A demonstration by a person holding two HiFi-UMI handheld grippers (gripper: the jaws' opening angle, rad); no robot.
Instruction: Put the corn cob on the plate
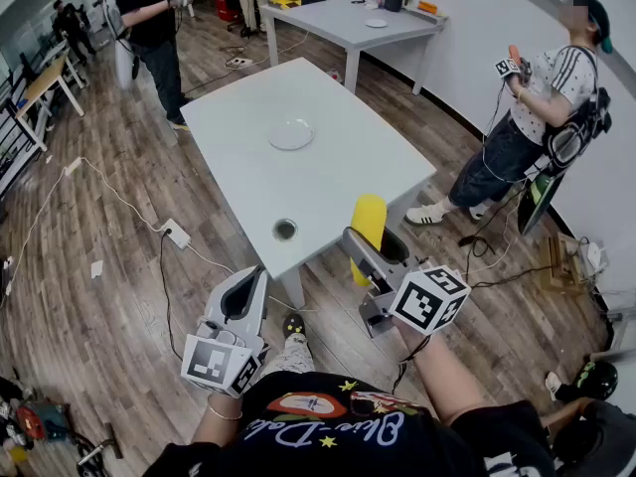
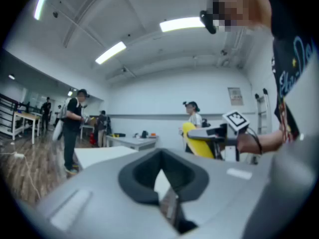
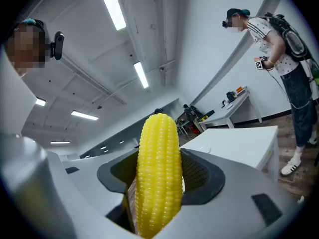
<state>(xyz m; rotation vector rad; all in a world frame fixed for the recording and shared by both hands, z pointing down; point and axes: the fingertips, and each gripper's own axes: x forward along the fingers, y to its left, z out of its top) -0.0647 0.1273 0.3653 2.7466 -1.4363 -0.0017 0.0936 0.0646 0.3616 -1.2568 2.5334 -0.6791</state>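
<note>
My right claw point(image 1: 376, 251) is clamped on the corn cob point(image 1: 369, 222), over the near edge of the white table point(image 1: 338, 157). This looks like the carry step: the plate point(image 1: 290, 133) sits bare, well ahead mid-table, so next I'd reach forward-left, lower, then release. Left claw point(image 1: 248, 284) is closed on nothing; the only writing is cursive shirt print, too bent to read.

Place: open lab-like workroom | Signs: white worktables point(image 1: 328, 177), wood-plank floor point(image 1: 89, 296), trailing cables point(image 1: 119, 199), power strip point(image 1: 177, 234), ceiling strip lights point(image 2: 182, 24), standing people point(image 1: 527, 117) wearing recording gear
</note>
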